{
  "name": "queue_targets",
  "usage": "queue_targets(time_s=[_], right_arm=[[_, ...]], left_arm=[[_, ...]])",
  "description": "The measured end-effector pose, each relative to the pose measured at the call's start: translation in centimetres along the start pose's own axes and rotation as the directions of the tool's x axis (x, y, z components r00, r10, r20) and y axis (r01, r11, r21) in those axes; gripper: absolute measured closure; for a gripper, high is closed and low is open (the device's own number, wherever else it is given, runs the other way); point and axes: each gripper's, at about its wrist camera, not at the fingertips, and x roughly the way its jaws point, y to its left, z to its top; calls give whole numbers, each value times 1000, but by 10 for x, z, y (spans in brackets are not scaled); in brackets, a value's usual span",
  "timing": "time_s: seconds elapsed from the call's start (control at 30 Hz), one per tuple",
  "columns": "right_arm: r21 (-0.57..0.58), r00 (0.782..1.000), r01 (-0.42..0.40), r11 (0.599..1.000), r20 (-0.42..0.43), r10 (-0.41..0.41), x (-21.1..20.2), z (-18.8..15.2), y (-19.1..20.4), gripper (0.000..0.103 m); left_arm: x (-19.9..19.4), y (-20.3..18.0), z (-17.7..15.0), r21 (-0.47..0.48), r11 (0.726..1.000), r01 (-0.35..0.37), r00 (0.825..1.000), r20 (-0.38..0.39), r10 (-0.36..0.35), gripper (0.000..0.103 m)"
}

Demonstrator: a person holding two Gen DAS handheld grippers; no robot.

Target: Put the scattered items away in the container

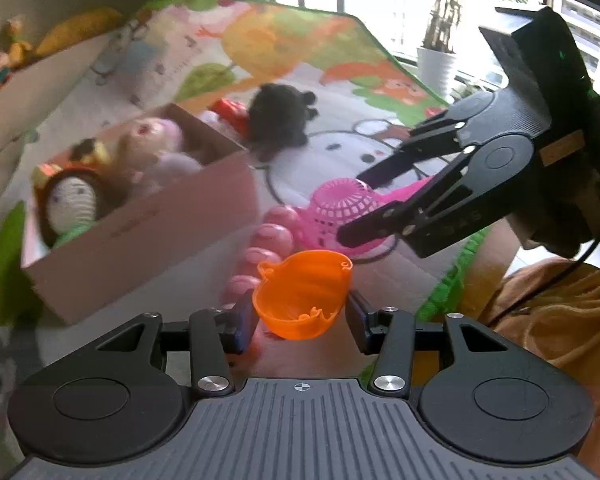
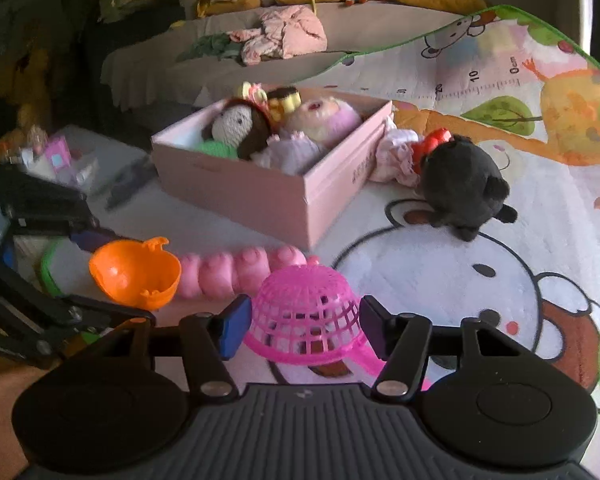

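**Both grippers closing in on toys beside the pink box**

We are working over a cartoon-printed play mat [image 2: 440, 276], with the pink box [image 2: 276, 196] sitting on it ahead of us. The box is already holding a knitted doll [image 2: 236, 124] with brown hair and a pale pink plush [image 2: 324, 118] beside it.

Our left gripper [image 1: 302, 316] is bracketing the orange cup [image 1: 302, 294], a small translucent shell lying on its side with its mouth tilted up. Its fingers are standing at a middling width, one just beside each flank of the cup. We cannot tell whether the pads are actually pressing on it; a thin gap seems to show on the right side.

Our right gripper [image 2: 304, 326] is straddling the pink mesh basket [image 2: 306, 312], which is lying dome-up on the mat with its handle running back under the gripper. The fingers are also at a middling width, near the basket's rim on both sides; whether they are touching it we cannot tell either.

Between the two toys and the box, a pink segmented caterpillar toy [image 2: 240, 270] is lying on the mat, touching or nearly touching the orange cup at one end. Beyond the box's far corner, a black plush [image 2: 464, 188] with a red bow is resting beside a bundle of pale pink cloth [image 2: 394, 156].
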Motion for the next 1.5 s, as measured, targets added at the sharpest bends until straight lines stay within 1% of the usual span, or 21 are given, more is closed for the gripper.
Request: queue_targets(time_s=[0.1,0.23,0.4,0.47,0.5,0.63,0.77,0.8,0.83,0.87,0.93,1.0,1.07,1.2,1.27,1.33,1.4,1.47,1.5], right_arm=[[37,999,-30,999,17,30,-6,15,5,44],[62,995,-79,995,69,74,-17,41,13,45],[101,983,-121,987,148,106,-24,81,13,45],[145,976,-145,979,183,118,-23,102,8,44],[180,971,-170,969,199,133,-21,114,4,44],[304,947,-268,914,257,192,-2,156,-14,45],[378,938,-304,874,281,205,31,180,-25,44],[395,937,-311,864,281,209,42,182,-27,41],[408,938,-313,857,275,212,55,183,-29,35],[416,942,-305,857,263,208,65,183,-30,26],[419,951,-280,864,241,192,78,179,-31,26],[390,953,-262,883,246,174,80,171,-33,26],[356,957,-219,909,261,128,75,166,-39,26],[363,962,-137,922,270,37,66,159,-66,26],[373,960,-60,926,277,-50,59,152,-84,26],[387,951,26,922,274,-142,53,141,-101,26],[392,944,106,914,249,-216,51,127,-114,26],[372,938,187,909,208,-278,57,114,-122,26],[354,933,227,907,187,-306,61,109,-124,30]], left_arm=[[-10,7,-1,-12,999,-32,999,26,32,51],[-20,20,-2,-39,997,-66,996,65,69,51],[-33,41,4,-91,989,-114,982,138,126,51],[-38,51,11,-112,984,-138,973,170,156,51],[-40,57,16,-120,980,-159,965,191,180,51],[-42,77,36,-143,963,-228,931,259,259,51],[-32,107,56,-179,946,-271,906,284,314,51],[-26,117,59,-197,939,-282,901,281,330,51],[-20,125,60,-216,935,-283,900,276,336,51],[-13,134,60,-236,932,-274,903,270,334,50],[5,152,58,-277,932,-234,922,239,303,43],[16,160,50,-318,924,-214,941,187,283,37],[17,159,40,-327,925,-191,950,175,258,28],[12,148,31,-311,928,-204,949,169,265,21],[11,146,30,-307,929,-208,947,173,269,19],[11,144,32,-304,929,-210,946,177,272,18],[10,141,33,-315,928,-199,948,179,264,18],[7,134,36,-318,930,-186,949,187,253,17],[6,129,36,-313,933,-178,950,194,246,17]])
